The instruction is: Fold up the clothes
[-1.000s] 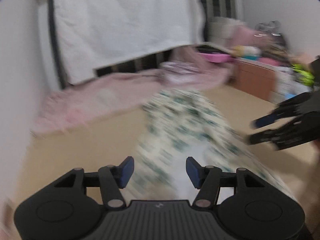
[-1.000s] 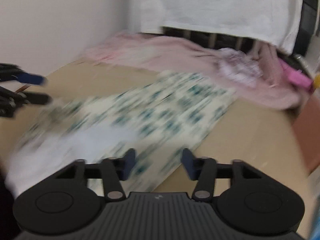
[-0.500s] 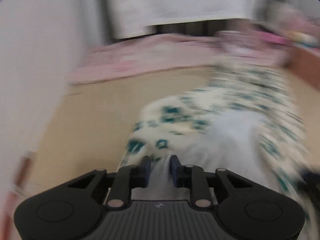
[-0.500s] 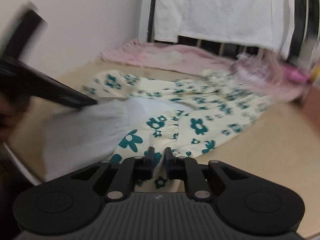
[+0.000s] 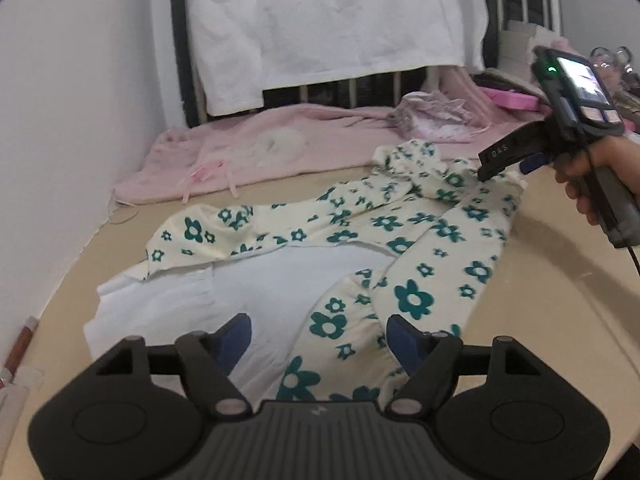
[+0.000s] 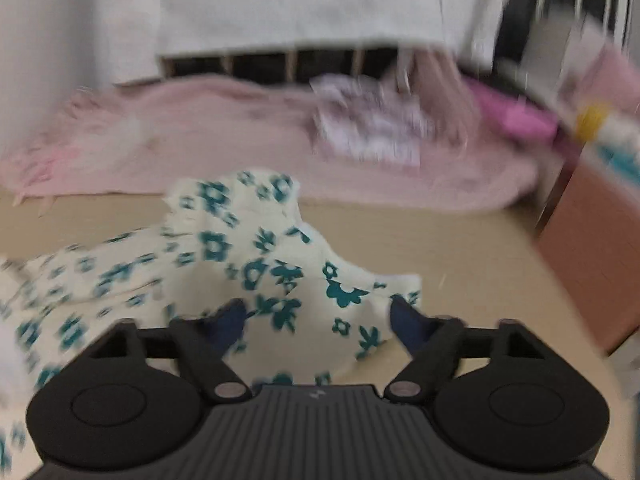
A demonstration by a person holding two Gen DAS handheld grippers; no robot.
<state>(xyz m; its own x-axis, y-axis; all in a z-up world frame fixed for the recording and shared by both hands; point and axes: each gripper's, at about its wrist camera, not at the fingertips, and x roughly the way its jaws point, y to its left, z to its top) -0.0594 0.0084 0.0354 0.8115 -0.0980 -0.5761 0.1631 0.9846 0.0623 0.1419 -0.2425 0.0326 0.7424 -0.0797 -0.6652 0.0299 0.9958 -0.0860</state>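
The cream garment with a teal flower print and white lining [image 5: 404, 240] lies spread on the beige tabletop [image 5: 100, 264], running from 6 o'clock to 2 o'clock in the left wrist view. The left gripper [image 5: 319, 337] hovers over the near hem; its jaws are opening, with cloth lying below the gap but not pinched. The right gripper [image 6: 319, 322], held by a hand [image 5: 588, 184] at 3 o'clock, is over the far end; its jaws are opening, nothing clamped. A pink fleece blanket [image 5: 256, 152] lies at 12 o'clock, beneath a hanging white cloth [image 5: 328, 24].
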